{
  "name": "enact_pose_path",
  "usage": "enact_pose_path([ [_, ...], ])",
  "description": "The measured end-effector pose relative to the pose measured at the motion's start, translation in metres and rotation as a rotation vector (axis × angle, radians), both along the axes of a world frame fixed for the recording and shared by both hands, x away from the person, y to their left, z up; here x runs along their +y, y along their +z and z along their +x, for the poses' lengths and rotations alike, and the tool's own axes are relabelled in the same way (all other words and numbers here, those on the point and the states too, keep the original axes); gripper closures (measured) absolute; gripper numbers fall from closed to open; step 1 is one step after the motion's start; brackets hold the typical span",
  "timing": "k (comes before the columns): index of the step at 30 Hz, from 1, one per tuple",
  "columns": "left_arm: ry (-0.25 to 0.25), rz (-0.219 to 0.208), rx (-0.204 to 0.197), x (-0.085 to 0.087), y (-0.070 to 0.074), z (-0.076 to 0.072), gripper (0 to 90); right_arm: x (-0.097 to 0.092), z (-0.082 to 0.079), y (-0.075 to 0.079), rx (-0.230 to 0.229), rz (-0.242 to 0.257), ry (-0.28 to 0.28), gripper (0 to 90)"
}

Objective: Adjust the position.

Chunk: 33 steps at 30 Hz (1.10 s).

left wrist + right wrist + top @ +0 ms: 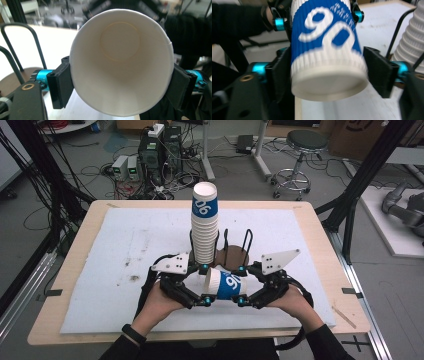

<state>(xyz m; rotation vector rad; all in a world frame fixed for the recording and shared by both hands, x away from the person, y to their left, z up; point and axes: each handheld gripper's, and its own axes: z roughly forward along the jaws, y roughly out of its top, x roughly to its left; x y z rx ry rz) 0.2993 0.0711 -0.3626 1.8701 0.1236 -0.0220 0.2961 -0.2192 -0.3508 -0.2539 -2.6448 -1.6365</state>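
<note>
1. A single paper cup point(225, 284), white with a blue band and white numerals, lies on its side in the air above the near middle of the bench point(95, 227), between the two claws.
2. The left claw point(204, 284) grasps the cup at its open rim; in the left gripper view the pads point(61, 85) press on both sides of the rim and the camera looks straight into the cup's white inside.
3. The right claw point(242, 285) sits at the cup's base end. In the right gripper view its pads point(377, 71) flank the base, with a slight gap at one side, so it looks released.
4. Just behind the cup, a tall stack of paper cups point(205, 222) stands upright in a black wire holder point(246, 242) on a round brown base.
5. A white mat point(125, 265) covers the bench.
</note>
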Motion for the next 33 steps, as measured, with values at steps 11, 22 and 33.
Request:
enact_pose_path([
  [11,-0.020,0.238,-0.078,-0.015,0.009,-0.004,21.0,0.023,-0.008,0.000,-0.075,-0.268,0.042,22.1],
  [22,0.036,-0.007,-0.043,-0.006,0.008,-0.004,12.2,0.015,-0.001,-0.010,-0.062,-0.126,0.026,29.7],
  [33,0.013,-0.151,0.074,-0.005,0.003,0.003,18.7,0.010,-0.001,-0.010,-0.024,0.010,0.009,29.8],
])
